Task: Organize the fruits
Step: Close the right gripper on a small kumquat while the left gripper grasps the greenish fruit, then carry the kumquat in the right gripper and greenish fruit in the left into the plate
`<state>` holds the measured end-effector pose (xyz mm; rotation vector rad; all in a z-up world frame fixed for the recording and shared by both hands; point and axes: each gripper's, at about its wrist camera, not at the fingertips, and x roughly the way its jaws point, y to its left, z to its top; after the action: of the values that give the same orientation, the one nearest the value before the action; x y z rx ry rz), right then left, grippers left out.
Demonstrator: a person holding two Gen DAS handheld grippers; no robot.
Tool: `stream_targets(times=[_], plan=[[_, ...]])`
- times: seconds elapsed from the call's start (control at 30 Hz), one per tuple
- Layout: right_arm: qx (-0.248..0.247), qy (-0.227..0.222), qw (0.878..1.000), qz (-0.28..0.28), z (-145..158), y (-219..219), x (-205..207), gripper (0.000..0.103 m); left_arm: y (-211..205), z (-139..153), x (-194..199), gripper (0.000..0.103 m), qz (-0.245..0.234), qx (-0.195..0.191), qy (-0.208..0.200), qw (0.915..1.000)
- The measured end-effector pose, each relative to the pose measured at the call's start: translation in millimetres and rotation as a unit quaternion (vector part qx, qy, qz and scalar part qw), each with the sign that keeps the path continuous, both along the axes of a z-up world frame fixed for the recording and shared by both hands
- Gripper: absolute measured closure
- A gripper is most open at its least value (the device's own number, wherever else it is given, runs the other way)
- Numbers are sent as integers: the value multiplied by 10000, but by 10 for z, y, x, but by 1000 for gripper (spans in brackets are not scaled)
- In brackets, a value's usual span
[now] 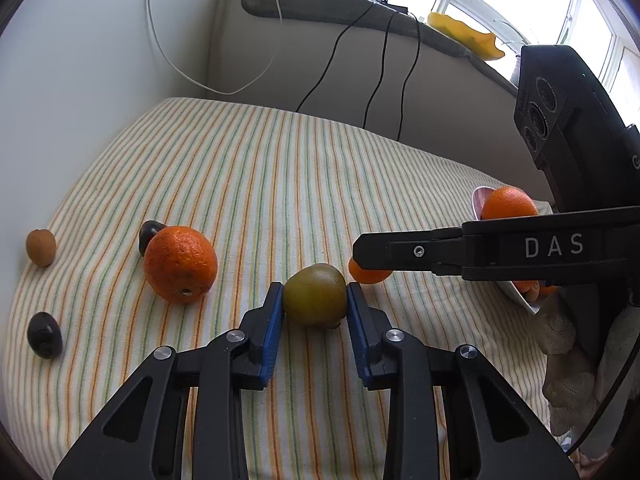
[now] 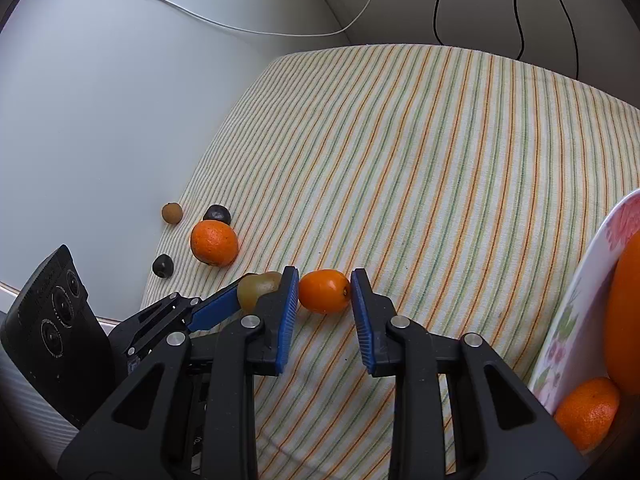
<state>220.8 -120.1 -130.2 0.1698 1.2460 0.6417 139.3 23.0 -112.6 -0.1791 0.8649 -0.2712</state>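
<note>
Left gripper (image 1: pixel 315 304): fingers bracket the green fruit (image 1: pixel 315 295), pads at or nearly on its sides; can't tell if clamped, and it sits on the striped cloth (image 1: pixel 280 168), mid-surface near the front edge. Right gripper (image 2: pixel 325 292): fingers partly open around the small orange fruit (image 2: pixel 325 291), left pad touching, gap on the right, no hold yet.

Risks:
- The two grippers are nearly touching. Closing or lifting together could knock fingers and roll either fruit.
- Round fruit on soft cloth squirts out if pinched off-centre.
- Plate (image 2: pixel 576 312) on the right edge already holds oranges. A drop there could bump them off.
</note>
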Motion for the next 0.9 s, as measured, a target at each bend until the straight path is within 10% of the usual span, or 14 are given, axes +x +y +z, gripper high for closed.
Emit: stream_targets(times=[0.9], plan=[[79,-1179,9910,-632,945,-1268,-432,75,-647,442,-202,74,-652,-286,-470,9964]])
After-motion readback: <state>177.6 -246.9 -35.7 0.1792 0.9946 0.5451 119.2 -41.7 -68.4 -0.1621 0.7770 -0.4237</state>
